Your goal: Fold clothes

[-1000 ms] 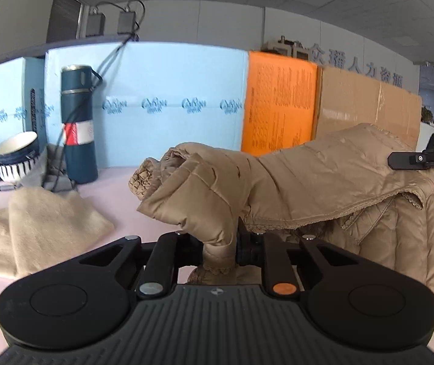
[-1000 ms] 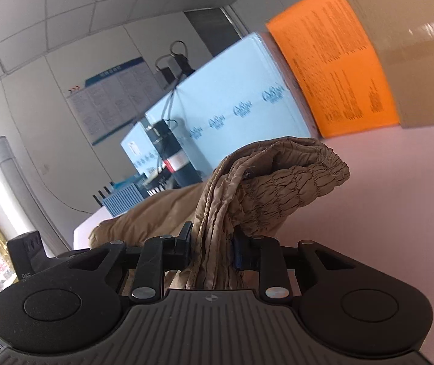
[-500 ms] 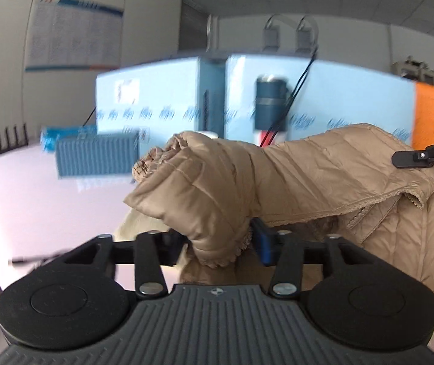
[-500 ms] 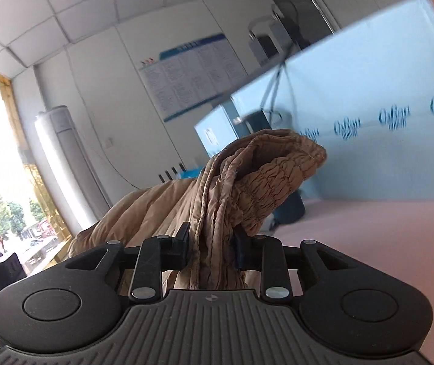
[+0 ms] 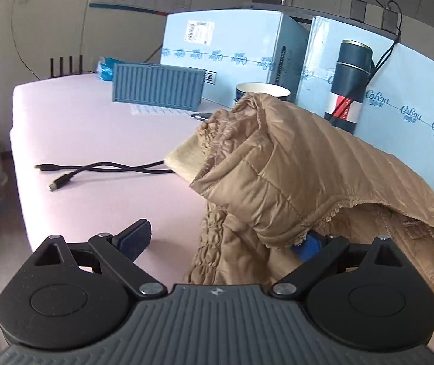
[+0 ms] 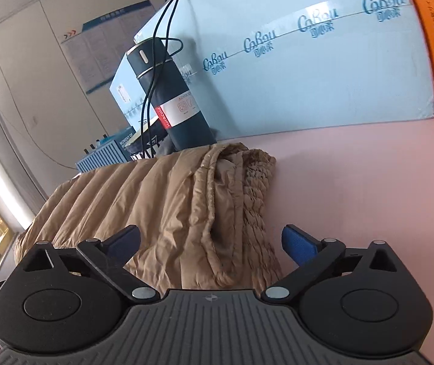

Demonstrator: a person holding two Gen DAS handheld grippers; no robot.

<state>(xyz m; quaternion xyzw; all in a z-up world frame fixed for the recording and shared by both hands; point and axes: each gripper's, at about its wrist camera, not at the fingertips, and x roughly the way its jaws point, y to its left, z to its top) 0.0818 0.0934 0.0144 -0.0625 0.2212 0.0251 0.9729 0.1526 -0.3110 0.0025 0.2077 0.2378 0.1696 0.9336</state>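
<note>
Tan quilted jacket (image 5: pixel 302 182) lies bunched on the pink surface (image 5: pixel 101 133), just in front of the pale blue cartons (image 6: pixel 308 70) — one padded fold stands up over the rest, a gathered cuff hanging below it. The left gripper (image 5: pixel 223 240) is released, its fingers spread wide: the left pad sits over bare surface, the right blue pad is tucked under the jacket's frilled hem. The right gripper (image 6: pixel 214 243) is likewise spread, its two blue pads apart on either side of the jacket's folded edge (image 6: pixel 223 213), neither pinching it. Behind the jacket stands a dark flask (image 6: pixel 174 100) with a red-and-white label, against the cartons; a black cable loops around its top. Left of the jacket lie a cream cloth (image 5: pixel 186 158) and two black cable ends (image 5: pixel 59 176) — beyond them a grey ribbed box (image 5: pixel 156 88).
</note>
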